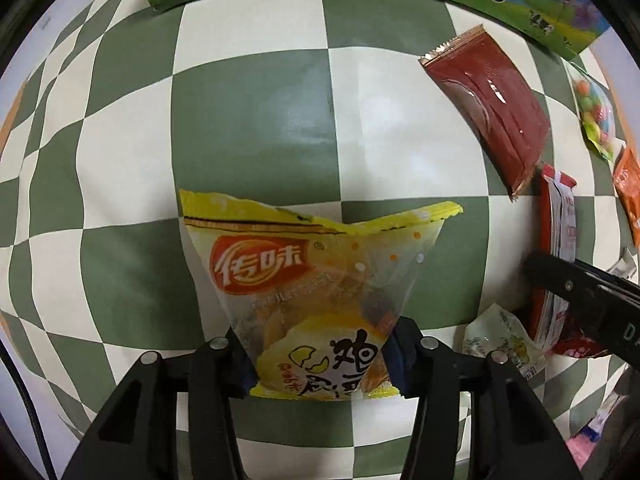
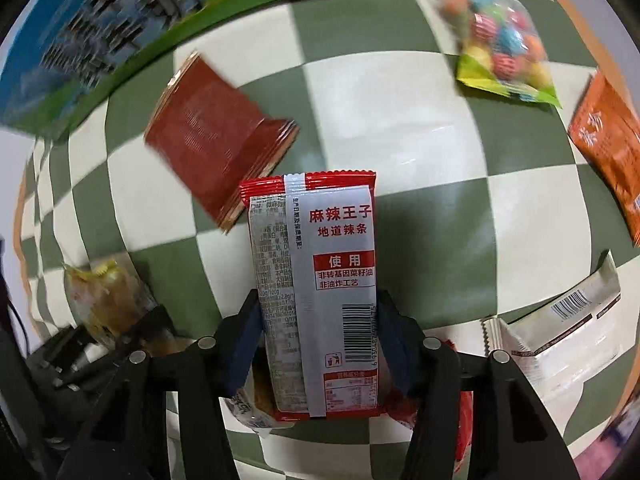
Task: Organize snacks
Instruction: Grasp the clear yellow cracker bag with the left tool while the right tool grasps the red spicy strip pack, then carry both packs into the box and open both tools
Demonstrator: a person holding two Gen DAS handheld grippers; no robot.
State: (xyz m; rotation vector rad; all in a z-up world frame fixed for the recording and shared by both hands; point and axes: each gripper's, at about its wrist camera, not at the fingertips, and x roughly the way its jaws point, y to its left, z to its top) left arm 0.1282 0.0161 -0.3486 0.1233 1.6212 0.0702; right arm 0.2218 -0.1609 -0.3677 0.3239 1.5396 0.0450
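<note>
left gripper (image 1: pixel 320 364) clamped on yellow snack packet (image 1: pixel 316 280); right gripper (image 2: pixel 320 344) on red-and-grey packet (image 2: pixel 320 280)

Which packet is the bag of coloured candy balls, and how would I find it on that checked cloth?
Start at the big green milk carton along the far edge of the checked cloth. Follow that edge right, past the dark red sachet, to the candy bag beside an orange packet. It alone is see-through, showing round pink, blue, yellow and orange balls above a lime-green bottom edge.
</note>
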